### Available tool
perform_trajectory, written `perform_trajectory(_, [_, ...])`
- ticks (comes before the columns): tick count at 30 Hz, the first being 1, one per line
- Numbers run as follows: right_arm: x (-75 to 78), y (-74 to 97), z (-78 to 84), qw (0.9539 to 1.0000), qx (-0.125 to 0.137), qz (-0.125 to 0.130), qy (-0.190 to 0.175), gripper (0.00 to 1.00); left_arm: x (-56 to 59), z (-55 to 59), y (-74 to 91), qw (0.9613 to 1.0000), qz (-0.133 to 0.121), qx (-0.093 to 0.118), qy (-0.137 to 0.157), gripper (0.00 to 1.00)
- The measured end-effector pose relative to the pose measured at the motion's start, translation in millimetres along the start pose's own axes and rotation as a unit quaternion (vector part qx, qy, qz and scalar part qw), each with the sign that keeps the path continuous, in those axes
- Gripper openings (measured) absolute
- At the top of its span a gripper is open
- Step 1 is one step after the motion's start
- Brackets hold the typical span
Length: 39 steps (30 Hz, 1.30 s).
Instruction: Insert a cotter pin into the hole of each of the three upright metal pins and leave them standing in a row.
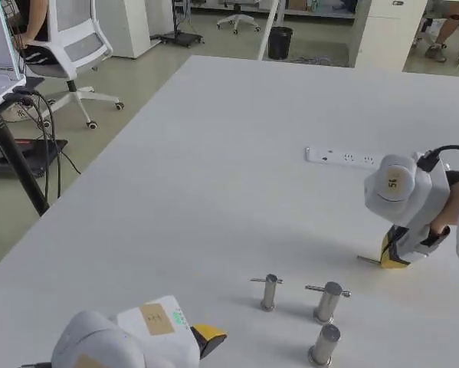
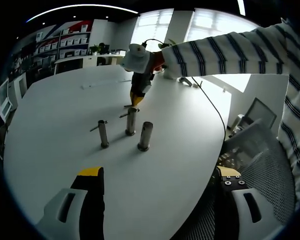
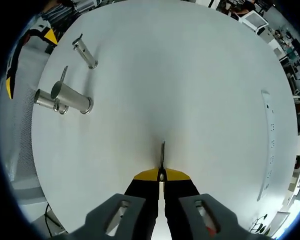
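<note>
I see wide open surface (image 1: 214, 169) beyond pins, up to power strip (image 1: 340, 158). Left metal pin (image 1: 269, 294) and middle metal pin (image 1: 328, 303) carry cross pins; nearest metal pin (image 1: 323, 346) bare; all upright. Right hand-held gripper (image 3: 161, 176) clenched on cotter pin (image 3: 163, 152), low on surface, right of them. Left gripper view: left hand-held gripper (image 2: 157, 172) released, jaws wide, near surface edge.

Three upright pins (image 1: 328, 301) crowd the near edge of the table (image 1: 175, 192); a power strip (image 1: 342, 158) lies far right, open surface between.
</note>
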State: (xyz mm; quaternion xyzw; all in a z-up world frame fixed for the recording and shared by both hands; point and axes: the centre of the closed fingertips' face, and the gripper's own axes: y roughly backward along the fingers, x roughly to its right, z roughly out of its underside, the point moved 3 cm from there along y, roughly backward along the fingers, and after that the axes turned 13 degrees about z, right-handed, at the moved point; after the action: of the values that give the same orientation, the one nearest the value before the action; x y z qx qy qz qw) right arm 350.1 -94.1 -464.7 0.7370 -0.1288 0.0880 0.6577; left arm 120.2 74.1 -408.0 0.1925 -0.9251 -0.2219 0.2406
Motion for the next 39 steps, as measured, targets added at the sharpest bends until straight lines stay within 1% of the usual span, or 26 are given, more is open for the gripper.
perform_trajectory(1, [2.6, 1.3, 1.9, 1.0000, -0.002, 0.001, -0.007, 0.00, 0.3, -2.1, 0.2, 1.0000, 0.002, 0.001, -0.005, 0.89])
perform_trajectory(4, [9.1, 6.9, 2.5, 0.9997, 0.007, 0.007, -0.020, 0.00, -0.3, -7.1, 0.6, 0.9999, 0.001, 0.004, -0.011, 0.89])
perform_trajectory(5, [9.9, 11.5, 0.9, 0.9994, 0.017, 0.006, -0.031, 0.00, -0.3, -8.2, 0.6, 0.9999, 0.001, 0.006, -0.012, 0.89])
perform_trajectory(7, [7.6, 19.5, -5.5, 0.9973, 0.046, -0.005, -0.058, 0.00, 0.1, -10.5, 0.4, 0.9999, 0.002, 0.009, -0.014, 0.89])
perform_trajectory(9, [9.0, 28.0, -4.2, 0.9975, 0.049, 0.003, -0.052, 0.00, 1.5, -11.8, -0.2, 0.9998, 0.004, 0.008, -0.017, 0.88])
perform_trajectory(10, [8.9, 29.5, -4.1, 0.9975, 0.049, 0.004, -0.050, 0.00, 1.7, -11.7, -0.3, 0.9998, 0.004, 0.007, -0.018, 0.88])
perform_trajectory(11, [8.0, 34.9, -4.3, 0.9978, 0.050, 0.009, -0.043, 0.00, 2.9, -10.7, -0.8, 0.9996, 0.006, -0.002, -0.026, 0.88])
perform_trajectory(12, [7.3, 40.2, -5.0, 0.9978, 0.054, 0.015, -0.036, 0.00, 3.9, -10.3, -1.2, 0.9995, 0.008, -0.006, -0.030, 0.88])
perform_trajectory(13, [5.8, 44.1, -5.3, 0.9978, 0.056, 0.016, -0.031, 0.00, 5.2, -10.0, -1.6, 0.9994, 0.011, -0.009, -0.032, 0.88])
perform_trajectory(15, [3.6, 52.4, -5.2, 0.9978, 0.059, 0.026, -0.019, 0.00, 7.5, -10.1, -2.4, 0.9991, 0.016, -0.013, -0.036, 0.88])
perform_trajectory(17, [1.0, 60.2, -3.2, 0.9977, 0.057, 0.037, 0.002, 0.00, 9.2, -10.5, -3.1, 0.9989, 0.019, -0.016, -0.039, 0.88])
perform_trajectory(21, [-5.9, 75.4, -2.5, 0.9964, 0.068, 0.050, 0.009, 0.00, 10.8, -13.2, -4.7, 0.9989, 0.020, -0.012, -0.041, 0.88])
perform_trajectory(23, [-10.4, 84.4, -2.5, 0.9959, 0.074, 0.052, 0.010, 0.00, 12.0, -15.2, -5.2, 0.9989, 0.020, -0.007, -0.041, 0.87])
perform_trajectory(24, [-7.0, 83.4, -1.3, 0.9955, 0.078, 0.053, 0.012, 0.00, 12.4, -16.0, -5.3, 0.9989, 0.020, -0.005, -0.041, 0.87])
perform_trajectory(25, [-6.6, 86.5, -1.7, 0.9947, 0.084, 0.057, 0.015, 0.00, 13.3, -17.0, -5.4, 0.9989, 0.021, -0.002, -0.041, 0.87])
perform_trajectory(27, [-12.1, 94.9, -4.2, 0.9938, 0.091, 0.061, 0.017, 0.00, 14.4, -17.8, -5.6, 0.9989, 0.022, 0.000, -0.041, 0.86])
perform_trajectory(28, [-15.7, 100.6, -7.5, 0.9925, 0.100, 0.067, 0.021, 0.00, 14.9, -18.1, -5.7, 0.9989, 0.022, 0.000, -0.041, 0.86])
perform_trajectory(29, [-17.7, 103.8, -8.7, 0.9919, 0.103, 0.070, 0.023, 0.00, 15.1, -18.1, -5.7, 0.9989, 0.022, 0.000, -0.042, 0.86])
perform_trajectory(30, [-20.4, 107.6, -10.1, 0.9910, 0.106, 0.076, 0.030, 0.00, 15.2, -18.0, -5.8, 0.9989, 0.022, 0.000, -0.042, 0.86])
perform_trajectory(31, [-19.7, 111.9, -12.5, 0.9880, 0.112, 0.096, 0.045, 0.00, 15.1, -18.0, -5.8, 0.9989, 0.022, 0.000, -0.041, 0.86])
perform_trajectory(33, [-26.5, 117.1, -13.4, 0.9878, 0.116, 0.096, 0.039, 0.00, 14.5, -18.5, -5.4, 0.9990, 0.020, 0.002, -0.039, 0.86])
perform_trajectory(37, [-38.5, 128.4, -16.6, 0.9839, 0.133, 0.114, 0.039, 0.00, 11.0, -19.8, -3.7, 0.9995, 0.012, 0.010, -0.029, 0.86])
perform_trajectory(39, [-43.9, 135.4, -18.7, 0.9806, 0.148, 0.125, 0.032, 0.00, 9.4, -21.0, -2.5, 0.9995, 0.008, 0.014, -0.028, 0.86])
